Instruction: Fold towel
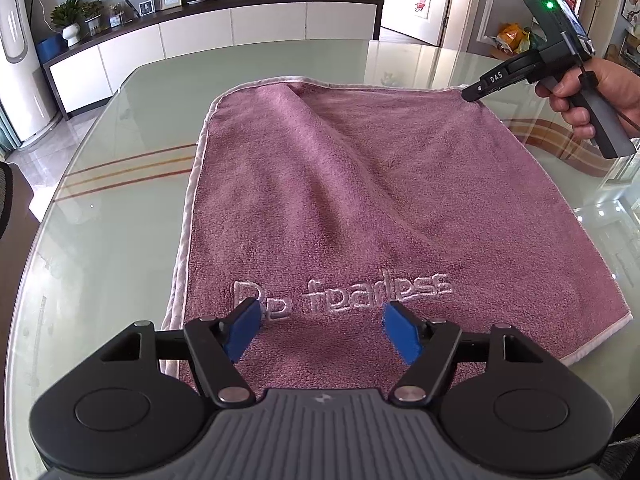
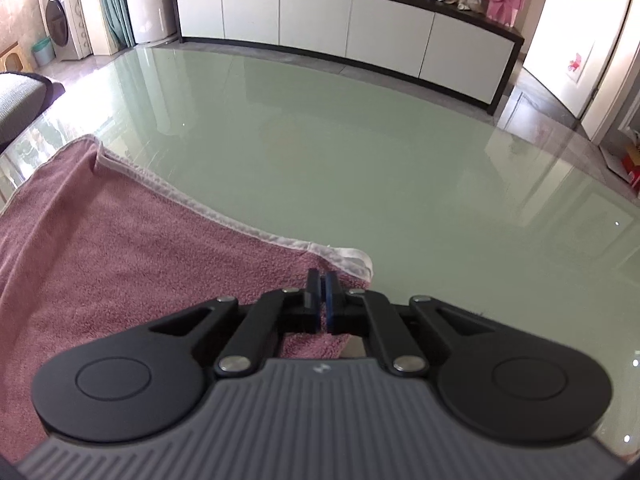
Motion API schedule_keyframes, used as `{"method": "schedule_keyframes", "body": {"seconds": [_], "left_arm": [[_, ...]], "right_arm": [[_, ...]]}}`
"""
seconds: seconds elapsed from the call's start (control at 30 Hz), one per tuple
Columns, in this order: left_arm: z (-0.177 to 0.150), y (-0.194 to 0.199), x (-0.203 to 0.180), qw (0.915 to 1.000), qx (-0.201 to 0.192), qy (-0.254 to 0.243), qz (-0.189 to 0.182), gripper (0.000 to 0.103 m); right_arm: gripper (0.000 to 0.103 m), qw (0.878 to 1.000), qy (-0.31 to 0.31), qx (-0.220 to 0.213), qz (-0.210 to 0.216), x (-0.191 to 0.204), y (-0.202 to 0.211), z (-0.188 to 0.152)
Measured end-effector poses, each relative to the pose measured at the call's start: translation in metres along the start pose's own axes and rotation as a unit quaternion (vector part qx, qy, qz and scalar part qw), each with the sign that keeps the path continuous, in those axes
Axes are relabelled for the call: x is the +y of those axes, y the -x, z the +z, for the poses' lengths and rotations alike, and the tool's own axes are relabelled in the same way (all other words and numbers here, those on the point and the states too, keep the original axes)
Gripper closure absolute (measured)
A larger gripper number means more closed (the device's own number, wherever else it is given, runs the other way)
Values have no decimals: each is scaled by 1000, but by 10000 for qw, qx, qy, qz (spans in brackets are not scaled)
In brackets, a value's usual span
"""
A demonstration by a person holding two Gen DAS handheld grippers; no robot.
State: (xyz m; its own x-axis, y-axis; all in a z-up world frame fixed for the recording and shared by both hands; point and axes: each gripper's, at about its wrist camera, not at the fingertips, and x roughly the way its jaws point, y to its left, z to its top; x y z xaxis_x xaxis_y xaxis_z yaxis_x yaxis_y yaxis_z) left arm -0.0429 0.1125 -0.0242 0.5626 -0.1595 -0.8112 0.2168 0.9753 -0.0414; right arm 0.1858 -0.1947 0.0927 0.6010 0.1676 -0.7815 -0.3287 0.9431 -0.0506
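Observation:
A mauve towel (image 1: 360,184) with a pale hem and embroidered lettering lies spread on the glass table (image 1: 120,208), with a soft ridge running down its middle. My left gripper (image 1: 322,328) hovers over the towel's near edge, jaws wide apart and nothing between the blue pads (image 1: 244,332). My right gripper (image 1: 469,94), held by a hand (image 1: 588,92), sits at the towel's far right corner. In the right wrist view that gripper (image 2: 323,280) is shut, its tips pinching the towel (image 2: 120,240) just behind the white hemmed corner (image 2: 352,260).
Bare glass table (image 2: 400,168) stretches beyond the towel's far edge and to its left. A long white sideboard (image 2: 340,40) with plants, frames and a pink gift box stands past the table. A washing machine (image 2: 60,20) is at far left.

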Motion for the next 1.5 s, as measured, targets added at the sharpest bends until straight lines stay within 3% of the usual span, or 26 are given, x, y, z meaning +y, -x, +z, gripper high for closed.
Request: {"method": "schedule_keyframes", "body": {"seconds": [0.17,0.3,0.37,0.4,0.5,0.53,0.63,0.9,0.97,1.07,1.13,1.37,1.5], "left_arm": [[0,0,-1,10000,-9,-38,2,27],[0,-1,-2,10000,-9,-57,7,25],[0,-2,-2,10000,-13,-48,-4,25],[0,-2,-2,10000,-14,-52,-4,25],[1,-2,-2,10000,-14,-57,-8,25],[1,-2,-2,10000,-14,-57,-10,25],[0,-2,-2,10000,-8,-57,-10,24],[0,-2,-2,10000,-38,-49,-16,24],[0,-2,-1,10000,-45,-45,-21,24],[0,-3,-1,10000,-64,-52,-18,24],[0,-2,-1,10000,-70,-53,-26,23],[0,-2,-1,10000,-56,-51,-53,23],[0,-2,-1,10000,-42,-59,-34,22]], "right_arm": [[103,9990,-61,-134,-427,-18,6,2],[102,9997,-217,-71,-95,-29,8,-1],[101,9979,-620,-79,175,-32,16,-3],[98,9962,-793,-21,373,-31,20,-5],[68,9890,-1175,189,884,-23,30,-13],[68,9863,-1301,327,963,-19,32,-17],[70,9769,-1547,902,1165,-8,34,-27],[70,9847,-216,1471,911,42,51,-45],[71,9869,148,1420,746,53,49,-49],[82,9879,234,1383,664,56,48,-49],[95,9880,229,1377,656,55,47,-49],[99,9883,213,1343,688,50,61,-58],[102,9912,317,1254,287,43,63,-65]]}}
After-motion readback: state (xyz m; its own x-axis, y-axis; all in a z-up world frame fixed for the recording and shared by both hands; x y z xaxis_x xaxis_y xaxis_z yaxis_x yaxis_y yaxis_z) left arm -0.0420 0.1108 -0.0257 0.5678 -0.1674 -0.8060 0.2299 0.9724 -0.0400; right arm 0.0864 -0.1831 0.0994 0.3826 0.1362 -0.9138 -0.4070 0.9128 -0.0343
